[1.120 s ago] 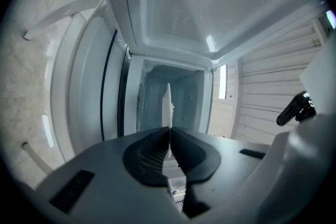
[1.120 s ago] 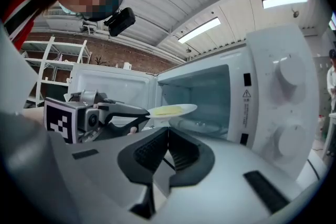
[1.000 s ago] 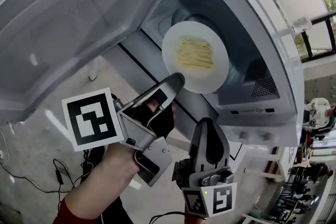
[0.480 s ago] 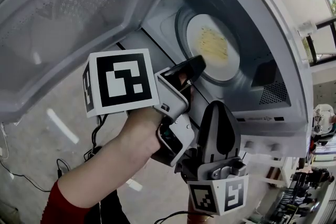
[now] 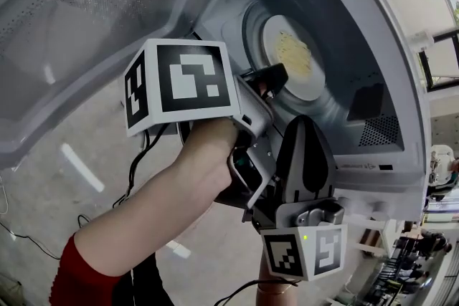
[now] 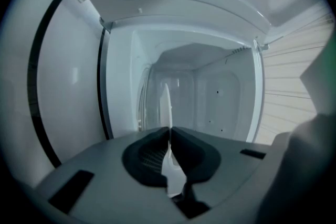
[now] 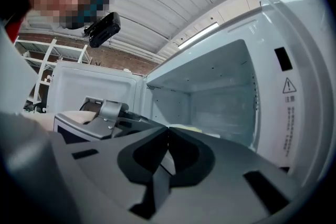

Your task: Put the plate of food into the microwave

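Note:
A white plate [image 5: 307,87] with yellow food [image 5: 292,54] is inside the open microwave [image 5: 373,32], over its round glass turntable [image 5: 337,111]. My left gripper [image 5: 271,75] reaches into the cavity and is shut on the plate's near rim. In the left gripper view the plate [image 6: 166,105] shows edge-on as a thin white sliver pinched between the jaws of the left gripper [image 6: 169,131]. My right gripper [image 5: 303,124] hangs just below the microwave's opening, shut with nothing in it. In the right gripper view the right gripper [image 7: 168,131] points at the cavity, where the plate [image 7: 184,127] lies low.
The microwave door [image 5: 86,32] stands swung open at the upper left. Its control panel [image 5: 369,129] is at the right. A grey floor [image 5: 43,211] with cables lies below. A bare forearm with a red sleeve [image 5: 79,276] holds the left gripper.
The left gripper has carried the plate from the microwave's opening deeper into the cavity, over the turntable. The right gripper has stayed just below the opening.

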`<control>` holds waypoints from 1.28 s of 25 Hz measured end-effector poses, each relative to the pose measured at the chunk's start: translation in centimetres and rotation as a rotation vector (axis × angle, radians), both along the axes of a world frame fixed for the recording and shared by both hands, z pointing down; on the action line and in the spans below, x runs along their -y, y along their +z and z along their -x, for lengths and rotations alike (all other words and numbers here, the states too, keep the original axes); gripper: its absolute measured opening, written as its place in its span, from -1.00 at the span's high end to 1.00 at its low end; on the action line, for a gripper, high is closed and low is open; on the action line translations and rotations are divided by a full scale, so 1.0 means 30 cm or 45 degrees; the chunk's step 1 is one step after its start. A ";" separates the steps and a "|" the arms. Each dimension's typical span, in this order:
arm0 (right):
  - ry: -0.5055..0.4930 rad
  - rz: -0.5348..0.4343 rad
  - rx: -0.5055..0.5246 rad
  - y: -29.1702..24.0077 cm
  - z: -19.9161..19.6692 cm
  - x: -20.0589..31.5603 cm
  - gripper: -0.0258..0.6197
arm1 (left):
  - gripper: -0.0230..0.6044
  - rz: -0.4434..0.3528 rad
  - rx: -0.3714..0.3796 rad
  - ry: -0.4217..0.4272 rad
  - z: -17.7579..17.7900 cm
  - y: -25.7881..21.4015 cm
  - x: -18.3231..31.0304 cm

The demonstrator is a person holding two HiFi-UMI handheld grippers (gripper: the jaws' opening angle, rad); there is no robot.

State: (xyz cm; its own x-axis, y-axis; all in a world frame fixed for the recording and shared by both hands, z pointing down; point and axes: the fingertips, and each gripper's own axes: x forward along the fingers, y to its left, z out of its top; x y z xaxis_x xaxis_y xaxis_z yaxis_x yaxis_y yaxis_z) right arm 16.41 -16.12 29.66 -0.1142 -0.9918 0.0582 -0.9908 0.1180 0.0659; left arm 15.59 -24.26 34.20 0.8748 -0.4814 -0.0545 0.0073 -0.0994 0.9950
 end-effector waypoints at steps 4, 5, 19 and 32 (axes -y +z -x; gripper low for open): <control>0.024 0.010 0.003 0.006 -0.031 0.026 0.87 | 0.86 -0.013 0.036 -0.001 0.004 -0.008 0.025; 0.030 0.015 0.000 0.007 -0.036 0.032 0.87 | 0.85 -0.015 0.052 0.000 0.002 -0.009 0.031; 0.055 0.159 0.090 0.051 -0.071 0.103 0.87 | 0.83 -0.121 0.274 0.035 -0.016 -0.035 0.068; 0.026 0.288 0.143 0.054 -0.072 0.140 0.87 | 0.79 -0.250 0.571 0.055 -0.003 -0.029 0.098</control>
State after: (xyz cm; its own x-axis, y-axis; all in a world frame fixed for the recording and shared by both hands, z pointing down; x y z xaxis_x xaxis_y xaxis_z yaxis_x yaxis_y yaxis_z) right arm 18.59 -20.34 31.28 -0.1123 -0.9571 0.2671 -0.9928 0.0969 -0.0703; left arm 15.69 -27.19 33.31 0.8517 -0.4625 0.2462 -0.4094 -0.2944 0.8635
